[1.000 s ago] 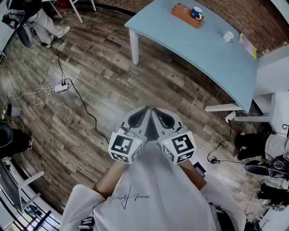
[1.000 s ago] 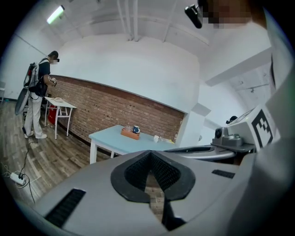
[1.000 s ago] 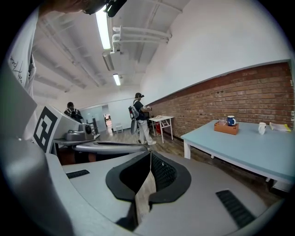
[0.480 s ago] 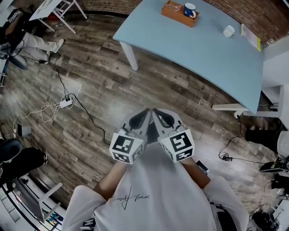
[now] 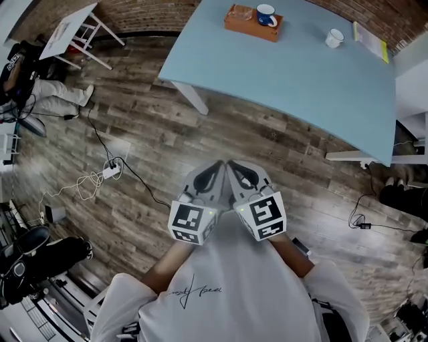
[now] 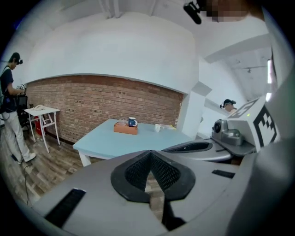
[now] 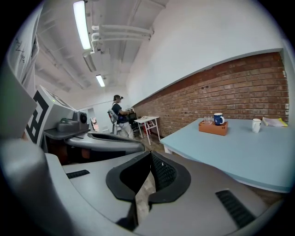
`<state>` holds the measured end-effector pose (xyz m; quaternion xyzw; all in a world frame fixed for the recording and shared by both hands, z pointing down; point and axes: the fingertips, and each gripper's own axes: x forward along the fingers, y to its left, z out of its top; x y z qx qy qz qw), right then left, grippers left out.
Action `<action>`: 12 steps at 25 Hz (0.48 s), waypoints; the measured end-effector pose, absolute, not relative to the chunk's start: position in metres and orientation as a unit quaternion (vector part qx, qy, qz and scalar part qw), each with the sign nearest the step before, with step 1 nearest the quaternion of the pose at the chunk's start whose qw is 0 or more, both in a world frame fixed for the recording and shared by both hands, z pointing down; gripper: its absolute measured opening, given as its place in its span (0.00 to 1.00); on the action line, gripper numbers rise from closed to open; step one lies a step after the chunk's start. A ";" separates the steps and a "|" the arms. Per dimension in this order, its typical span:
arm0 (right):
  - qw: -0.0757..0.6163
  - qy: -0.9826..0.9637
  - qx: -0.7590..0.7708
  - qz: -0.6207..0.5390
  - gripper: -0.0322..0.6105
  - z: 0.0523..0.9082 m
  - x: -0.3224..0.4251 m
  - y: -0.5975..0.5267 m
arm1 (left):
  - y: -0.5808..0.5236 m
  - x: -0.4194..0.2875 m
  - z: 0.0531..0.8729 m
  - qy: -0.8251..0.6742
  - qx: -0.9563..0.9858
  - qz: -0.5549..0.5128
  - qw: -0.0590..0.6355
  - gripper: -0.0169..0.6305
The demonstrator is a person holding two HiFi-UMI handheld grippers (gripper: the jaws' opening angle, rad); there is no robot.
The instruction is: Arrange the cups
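On the far side of the light blue table [image 5: 307,73] stands a wooden tray [image 5: 252,23] with a blue mug [image 5: 266,13] and a clear glass [image 5: 242,13] on it. A white cup [image 5: 333,38] stands apart to the tray's right. The tray [image 6: 126,128], blue mug [image 6: 132,122] and white cup [image 6: 157,127] look small in the left gripper view. The right gripper view shows the blue mug [image 7: 218,119] and white cup [image 7: 256,125] too. My left gripper [image 5: 215,167] and right gripper [image 5: 233,167] are held side by side over the floor, well short of the table, both shut and empty.
A power strip and cables [image 5: 110,170] lie on the wooden floor at the left. A white folding table [image 5: 73,30] stands at the upper left with a person [image 7: 118,120] near it. A yellow-edged paper [image 5: 370,41] lies on the table's right end. A brick wall [image 6: 92,103] runs behind.
The table with tray and cups has shifted left and up in the head view and looks nearer. Both grippers stay shut together in front of the body.
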<state>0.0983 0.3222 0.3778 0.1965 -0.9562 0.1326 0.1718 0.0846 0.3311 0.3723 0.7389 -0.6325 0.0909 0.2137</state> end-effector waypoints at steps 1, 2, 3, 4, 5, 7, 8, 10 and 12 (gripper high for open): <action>0.168 -0.957 0.198 0.132 0.08 0.376 0.098 0.320 | 0.328 0.084 0.370 -0.634 0.739 0.089 0.209 0.04; 0.165 -0.957 0.199 0.132 0.08 0.375 0.098 0.317 | 0.324 0.083 0.369 -0.634 0.740 0.086 0.208 0.04; 0.161 -0.957 0.202 0.132 0.08 0.373 0.098 0.314 | 0.319 0.082 0.369 -0.633 0.741 0.083 0.208 0.04; 0.158 -0.957 0.205 0.132 0.08 0.370 0.098 0.311 | 0.315 0.081 0.368 -0.633 0.741 0.079 0.209 0.04; 0.153 -0.957 0.210 0.131 0.08 0.367 0.098 0.308 | 0.311 0.080 0.367 -0.632 0.742 0.074 0.209 0.04; 0.141 -0.956 0.222 0.129 0.08 0.360 0.098 0.299 | 0.301 0.080 0.363 -0.631 0.745 0.066 0.204 0.04; 0.135 -0.955 0.229 0.129 0.08 0.357 0.099 0.294 | 0.297 0.081 0.360 -0.629 0.748 0.063 0.199 0.04; 0.128 -0.953 0.243 0.131 0.08 0.354 0.104 0.284 | 0.287 0.085 0.355 -0.624 0.756 0.059 0.191 0.04; 0.124 -0.949 0.257 0.133 0.08 0.352 0.107 0.276 | 0.280 0.089 0.353 -0.617 0.762 0.056 0.188 0.04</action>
